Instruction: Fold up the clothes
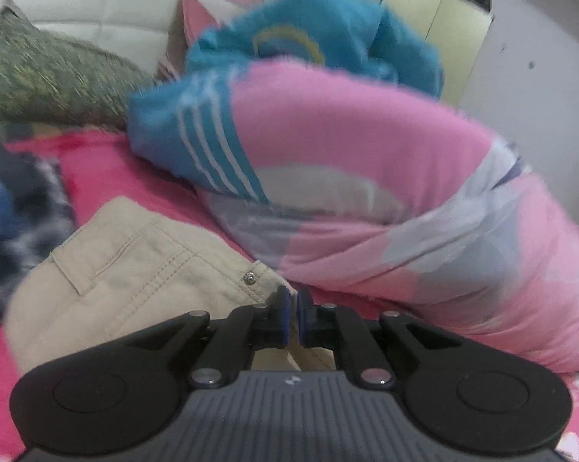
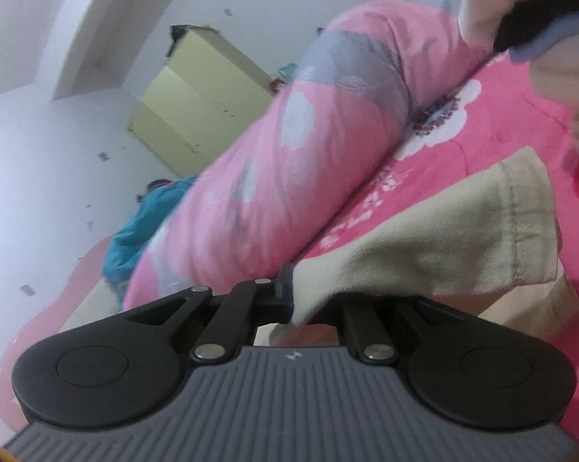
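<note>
Now both claws, left point(image 1: 292, 308) and right point(image 2: 292, 288), pinched on beige trousers point(image 1: 135, 265) over pink bedspread point(image 1: 108, 169).

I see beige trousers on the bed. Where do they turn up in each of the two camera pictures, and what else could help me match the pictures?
Left wrist view: the beige trousers lie lower left, waistband and rivet just beyond the left gripper.
Right wrist view: they stretch from lower centre to the right edge, a corner pinched in the right gripper.
Shared landmark: the rolled pink quilt lies beside them in both.
</note>
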`<state>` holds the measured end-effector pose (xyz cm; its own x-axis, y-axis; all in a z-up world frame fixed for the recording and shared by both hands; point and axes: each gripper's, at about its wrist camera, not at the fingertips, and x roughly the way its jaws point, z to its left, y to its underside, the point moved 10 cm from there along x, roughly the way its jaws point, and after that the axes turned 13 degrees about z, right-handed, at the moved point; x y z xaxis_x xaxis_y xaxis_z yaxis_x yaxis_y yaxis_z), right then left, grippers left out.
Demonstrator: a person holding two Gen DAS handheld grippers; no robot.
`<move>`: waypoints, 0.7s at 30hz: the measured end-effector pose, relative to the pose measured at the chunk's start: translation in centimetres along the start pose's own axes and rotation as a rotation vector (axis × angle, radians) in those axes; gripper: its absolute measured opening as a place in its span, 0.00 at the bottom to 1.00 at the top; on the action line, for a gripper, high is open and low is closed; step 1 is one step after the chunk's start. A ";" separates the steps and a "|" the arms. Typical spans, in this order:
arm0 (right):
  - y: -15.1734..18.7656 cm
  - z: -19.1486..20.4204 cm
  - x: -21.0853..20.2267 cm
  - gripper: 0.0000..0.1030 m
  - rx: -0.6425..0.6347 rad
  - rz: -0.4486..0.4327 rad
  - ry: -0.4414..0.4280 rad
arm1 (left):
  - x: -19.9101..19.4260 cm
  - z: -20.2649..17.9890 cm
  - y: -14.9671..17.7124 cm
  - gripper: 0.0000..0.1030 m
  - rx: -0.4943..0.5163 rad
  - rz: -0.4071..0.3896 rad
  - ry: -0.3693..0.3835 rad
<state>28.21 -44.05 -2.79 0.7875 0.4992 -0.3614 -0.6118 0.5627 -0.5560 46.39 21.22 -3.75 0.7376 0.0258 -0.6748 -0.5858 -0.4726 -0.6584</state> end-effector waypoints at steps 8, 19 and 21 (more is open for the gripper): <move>1.1 -9.4 7.7 0.21 0.279 0.128 0.076 | 7.9 0.0 3.2 0.59 -0.043 0.129 0.075; 2.0 -5.1 0.9 0.58 0.209 0.124 0.133 | -5.1 1.7 4.1 0.76 -0.129 0.078 0.184; 3.3 -3.4 -0.6 0.64 0.209 0.140 0.111 | -7.0 3.7 6.6 0.76 -0.166 0.102 0.136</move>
<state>25.95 -44.72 -7.00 0.6903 0.5133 -0.5099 -0.7085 0.6225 -0.3324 36.10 21.15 -4.57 0.7228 -0.1430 -0.6761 -0.6043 -0.6054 -0.5179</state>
